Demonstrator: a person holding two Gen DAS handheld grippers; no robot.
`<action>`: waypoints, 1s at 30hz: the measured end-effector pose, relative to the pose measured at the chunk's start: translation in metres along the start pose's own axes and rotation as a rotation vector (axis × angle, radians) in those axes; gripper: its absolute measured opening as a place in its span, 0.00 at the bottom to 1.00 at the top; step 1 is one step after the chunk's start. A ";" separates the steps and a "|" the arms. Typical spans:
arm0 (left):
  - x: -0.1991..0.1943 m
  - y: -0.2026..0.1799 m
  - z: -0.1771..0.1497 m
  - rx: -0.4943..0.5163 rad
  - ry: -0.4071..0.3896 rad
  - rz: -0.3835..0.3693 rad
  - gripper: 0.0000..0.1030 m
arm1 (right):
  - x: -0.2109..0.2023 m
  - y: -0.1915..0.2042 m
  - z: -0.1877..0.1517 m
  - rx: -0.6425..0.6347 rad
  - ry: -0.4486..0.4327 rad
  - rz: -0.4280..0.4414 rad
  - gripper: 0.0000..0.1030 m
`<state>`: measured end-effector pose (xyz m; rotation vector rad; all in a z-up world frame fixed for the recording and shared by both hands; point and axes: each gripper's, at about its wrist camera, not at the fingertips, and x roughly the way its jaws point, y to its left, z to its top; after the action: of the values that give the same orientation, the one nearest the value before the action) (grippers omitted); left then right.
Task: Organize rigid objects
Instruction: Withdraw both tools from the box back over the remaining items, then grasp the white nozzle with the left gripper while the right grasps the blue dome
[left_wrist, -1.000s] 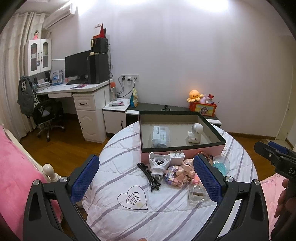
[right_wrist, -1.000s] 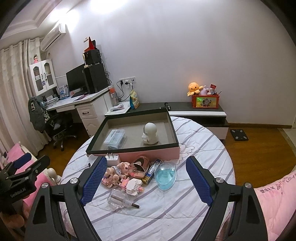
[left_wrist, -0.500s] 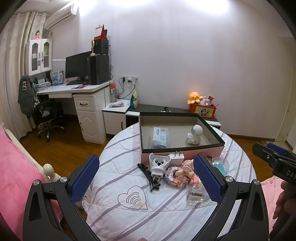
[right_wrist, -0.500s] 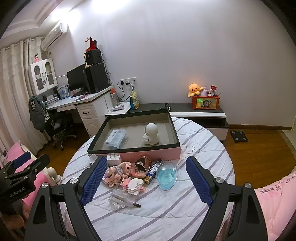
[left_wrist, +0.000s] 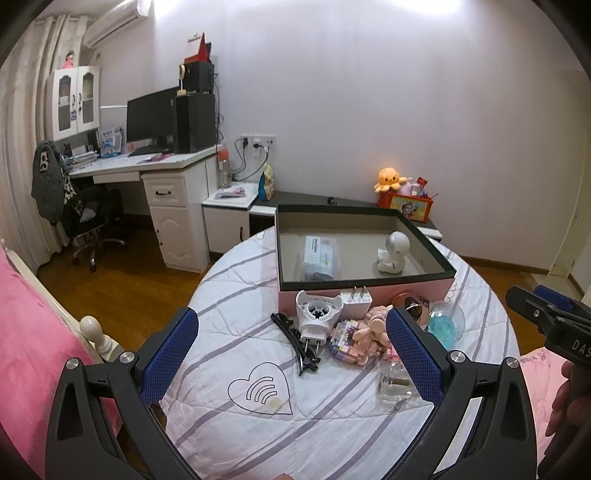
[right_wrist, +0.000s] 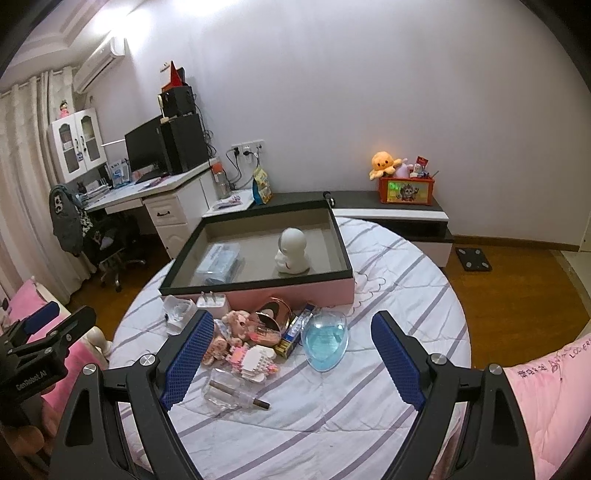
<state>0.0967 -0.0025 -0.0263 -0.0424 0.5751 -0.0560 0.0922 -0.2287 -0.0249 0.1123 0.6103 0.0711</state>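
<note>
A pink box with a black rim (left_wrist: 364, 282) (right_wrist: 258, 286) stands on the round striped table (left_wrist: 240, 406) (right_wrist: 369, 424). Inside it are a white round-headed figure (left_wrist: 393, 253) (right_wrist: 291, 251) and a clear packet (left_wrist: 319, 254) (right_wrist: 219, 264). In front of the box lies a heap: white plug adapter (left_wrist: 317, 319), white charger (left_wrist: 356, 301) (right_wrist: 211, 302), black hair clip (left_wrist: 295, 343), pink block toys (left_wrist: 356, 338) (right_wrist: 255, 360), blue egg-shaped shell (right_wrist: 325, 341) (left_wrist: 445, 325), clear bottle (right_wrist: 232, 393) (left_wrist: 393, 384). My left gripper (left_wrist: 291, 354) and right gripper (right_wrist: 291, 363) hover open and empty above the heap.
A white desk with a monitor (left_wrist: 151, 118) and a black chair (left_wrist: 88, 218) stand at the left. A low cabinet (right_wrist: 391, 216) along the wall carries an orange toy box (right_wrist: 406, 188). Pink bedding (left_wrist: 33, 332) (right_wrist: 554, 387) flanks the table. Wooden floor surrounds it.
</note>
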 end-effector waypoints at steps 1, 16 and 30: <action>0.004 0.000 -0.001 -0.002 0.009 0.000 1.00 | 0.004 -0.003 -0.001 0.002 0.010 -0.004 0.86; 0.092 -0.007 -0.015 0.018 0.162 0.018 1.00 | 0.077 -0.035 -0.023 0.027 0.187 -0.055 0.86; 0.151 -0.012 -0.024 0.040 0.243 0.032 1.00 | 0.132 -0.040 -0.032 -0.003 0.295 -0.062 0.86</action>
<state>0.2096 -0.0247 -0.1280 0.0134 0.8169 -0.0415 0.1828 -0.2529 -0.1310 0.0804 0.9078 0.0284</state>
